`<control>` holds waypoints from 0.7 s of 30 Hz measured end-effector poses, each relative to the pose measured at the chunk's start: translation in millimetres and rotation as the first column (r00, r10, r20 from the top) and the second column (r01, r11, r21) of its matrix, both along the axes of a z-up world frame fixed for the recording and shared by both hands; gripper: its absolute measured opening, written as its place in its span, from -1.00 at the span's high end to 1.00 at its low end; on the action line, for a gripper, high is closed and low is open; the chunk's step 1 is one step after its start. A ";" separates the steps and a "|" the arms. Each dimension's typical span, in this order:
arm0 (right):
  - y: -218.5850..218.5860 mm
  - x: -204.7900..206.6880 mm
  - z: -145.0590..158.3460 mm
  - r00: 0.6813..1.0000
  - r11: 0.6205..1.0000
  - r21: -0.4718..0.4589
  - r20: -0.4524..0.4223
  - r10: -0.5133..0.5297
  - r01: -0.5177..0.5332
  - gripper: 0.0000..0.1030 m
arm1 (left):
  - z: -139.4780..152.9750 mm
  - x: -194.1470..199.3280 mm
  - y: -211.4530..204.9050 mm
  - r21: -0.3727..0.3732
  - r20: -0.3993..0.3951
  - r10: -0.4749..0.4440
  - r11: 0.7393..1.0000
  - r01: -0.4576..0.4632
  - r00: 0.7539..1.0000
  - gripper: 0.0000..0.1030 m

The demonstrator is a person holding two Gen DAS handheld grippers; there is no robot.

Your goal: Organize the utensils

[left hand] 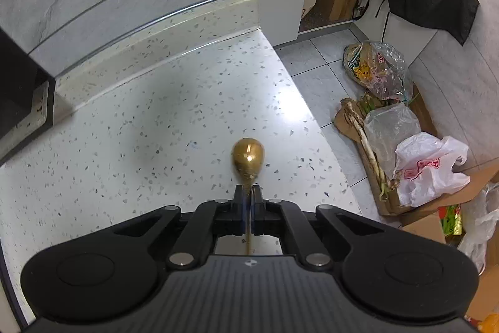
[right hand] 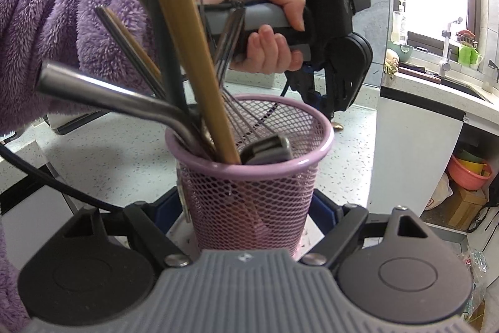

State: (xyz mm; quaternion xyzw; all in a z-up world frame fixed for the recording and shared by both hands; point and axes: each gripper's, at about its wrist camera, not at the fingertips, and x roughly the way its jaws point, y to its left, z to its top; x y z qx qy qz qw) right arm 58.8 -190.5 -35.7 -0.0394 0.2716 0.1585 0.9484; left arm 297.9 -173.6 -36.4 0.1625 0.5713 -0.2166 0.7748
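Most utensils are already stashed in the pink mesh cup point(right hand: 249, 177), hugged by the wide-open right gripper point(right hand: 249, 208) jaws; a gold spoon point(left hand: 248, 159) is pinched in the left gripper point(left hand: 248, 192), not yet dropped in.

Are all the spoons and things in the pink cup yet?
Almost. The pink mesh cup, gripped by the right gripper, already holds a gold handle, a whisk and steel utensils. The left gripper is pinching a gold spoon over the counter. That spoon isn't in yet.
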 end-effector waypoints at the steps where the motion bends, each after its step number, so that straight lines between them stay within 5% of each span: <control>1: 0.0 0.2 0.2 1.000 1.000 0.000 0.000 0.001 -0.001 -0.63 | 0.9 -0.6 2.1 -0.016 -0.010 -0.003 1.000 0.003 1.000 0.96; 8: -0.3 -0.3 -0.8 1.000 1.000 -0.002 0.001 -0.005 0.005 -0.63 | 62.8 -32.5 39.5 -0.211 0.064 -0.034 0.976 0.047 0.997 0.96; 14: 2.8 0.6 -1.0 1.000 1.000 -0.005 0.003 -0.016 0.016 -0.63 | 126.2 -87.6 70.1 -0.493 0.145 -0.070 0.860 0.133 0.987 0.96; 18: 13.8 -0.7 -6.2 1.000 0.995 -0.093 0.002 -0.023 0.023 -0.57 | 132.4 -117.1 65.2 -0.510 0.207 -0.119 0.834 0.211 0.971 0.96; 21: 13.8 -1.8 -9.2 0.999 0.996 -0.078 0.003 -0.034 0.035 -0.56 | 116.0 -123.0 59.3 -0.510 0.221 -0.141 0.826 0.238 0.965 0.96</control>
